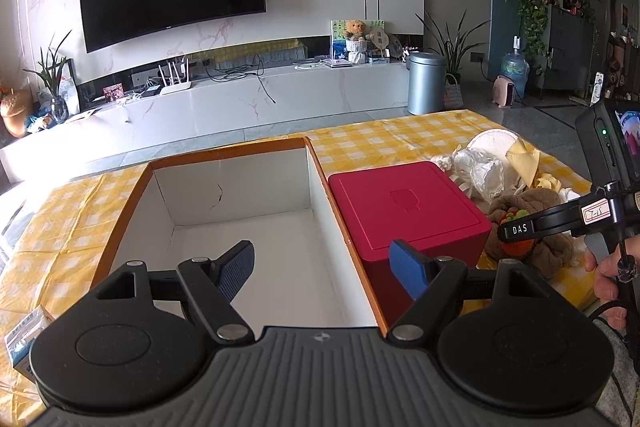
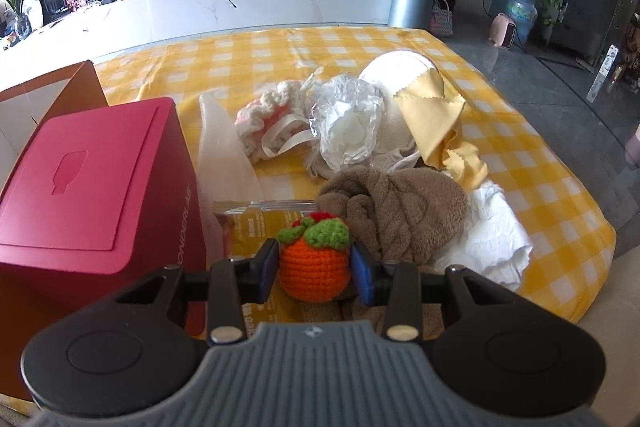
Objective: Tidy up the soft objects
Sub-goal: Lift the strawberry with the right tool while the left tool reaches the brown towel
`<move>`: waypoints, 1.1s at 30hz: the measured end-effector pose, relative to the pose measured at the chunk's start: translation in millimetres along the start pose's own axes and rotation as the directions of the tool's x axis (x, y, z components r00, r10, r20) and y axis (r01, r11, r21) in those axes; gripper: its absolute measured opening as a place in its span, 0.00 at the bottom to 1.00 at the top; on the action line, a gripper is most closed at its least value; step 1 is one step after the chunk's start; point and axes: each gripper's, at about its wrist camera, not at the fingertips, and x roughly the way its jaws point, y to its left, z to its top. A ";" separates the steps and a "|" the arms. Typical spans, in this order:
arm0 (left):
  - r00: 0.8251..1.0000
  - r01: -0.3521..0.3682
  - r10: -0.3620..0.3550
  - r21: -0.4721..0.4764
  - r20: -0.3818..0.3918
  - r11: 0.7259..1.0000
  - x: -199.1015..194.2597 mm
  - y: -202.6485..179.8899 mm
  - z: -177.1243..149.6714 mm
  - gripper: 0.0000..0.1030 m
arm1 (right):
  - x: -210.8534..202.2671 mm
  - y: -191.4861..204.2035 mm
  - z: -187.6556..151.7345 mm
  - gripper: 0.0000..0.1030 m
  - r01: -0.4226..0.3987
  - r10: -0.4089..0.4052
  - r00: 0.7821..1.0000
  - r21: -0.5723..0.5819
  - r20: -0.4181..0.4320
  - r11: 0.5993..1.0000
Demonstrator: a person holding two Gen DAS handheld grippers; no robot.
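Checked tablecloth (image 1: 380,139): bare orange-rimmed box (image 1: 132,187), closed red box (image 1: 408,207)

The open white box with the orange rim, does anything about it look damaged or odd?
One small flaw: a thin dark crack or scuff marks the far inner wall of the open white box. Otherwise the box sits square on the yellow checked cloth, nothing visible inside, beside the closed red box.

light: soft daylight, perhaps from left | focus: sharp — edges: fisheye-bent, dark corners
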 end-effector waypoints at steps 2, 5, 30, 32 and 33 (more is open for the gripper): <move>1.000 0.005 -0.005 0.001 0.002 1.000 -1.3 -0.9 0.8 0.88 | -6.6 -4.4 0.5 0.38 -0.019 0.018 1.000 0.023 0.017 1.000; 0.998 0.051 -0.051 -0.004 -0.033 0.999 -1.1 -5.1 2.4 0.88 | -19.3 -15.3 5.7 0.38 -0.067 0.062 0.996 0.085 0.058 0.994; 0.896 0.404 -0.311 0.293 -0.315 0.867 83.0 -175.7 65.8 0.91 | -61.3 -130.2 -8.8 0.38 0.008 -0.116 0.966 0.421 0.231 0.907; 0.880 0.418 -0.318 0.257 -0.354 0.871 94.8 -176.4 69.4 0.91 | -54.6 -138.6 -11.2 0.38 0.006 -0.111 0.974 0.460 0.200 0.888; 0.873 0.418 -0.317 0.232 -0.370 0.878 102.7 -178.4 70.0 0.91 | -52.6 -141.4 -12.3 0.38 0.003 -0.107 0.975 0.474 0.192 0.881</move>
